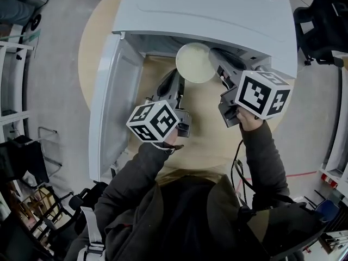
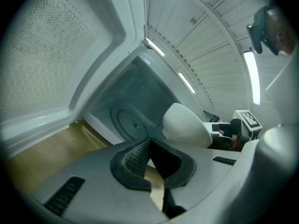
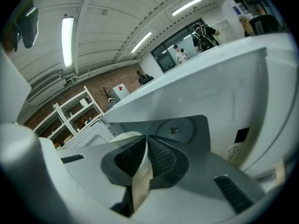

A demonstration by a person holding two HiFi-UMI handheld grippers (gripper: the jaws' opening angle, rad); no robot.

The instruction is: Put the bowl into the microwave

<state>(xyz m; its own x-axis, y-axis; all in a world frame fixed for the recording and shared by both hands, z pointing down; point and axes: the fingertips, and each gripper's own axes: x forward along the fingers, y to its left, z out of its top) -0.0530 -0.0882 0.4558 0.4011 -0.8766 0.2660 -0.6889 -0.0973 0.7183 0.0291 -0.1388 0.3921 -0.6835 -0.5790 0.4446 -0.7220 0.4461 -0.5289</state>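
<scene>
A cream bowl [image 1: 194, 63] hangs at the mouth of the open white microwave [image 1: 206, 10]. My right gripper [image 1: 214, 60] is shut on the bowl's right rim. In the right gripper view the rim of the bowl [image 3: 122, 137] sits pinched between the pads, with the oven's turntable hub [image 3: 175, 129] beyond. My left gripper [image 1: 176, 76] is shut and holds nothing, just below and left of the bowl. The left gripper view shows the bowl [image 2: 186, 124] to the right of its tips and the cavity's round turntable [image 2: 132, 122] ahead.
The microwave door [image 1: 111, 102] swings out to the left, beside my left arm. The oven stands on a round wooden table [image 1: 204, 129]. Chairs and shelving ring the table on the grey floor [image 1: 57, 91].
</scene>
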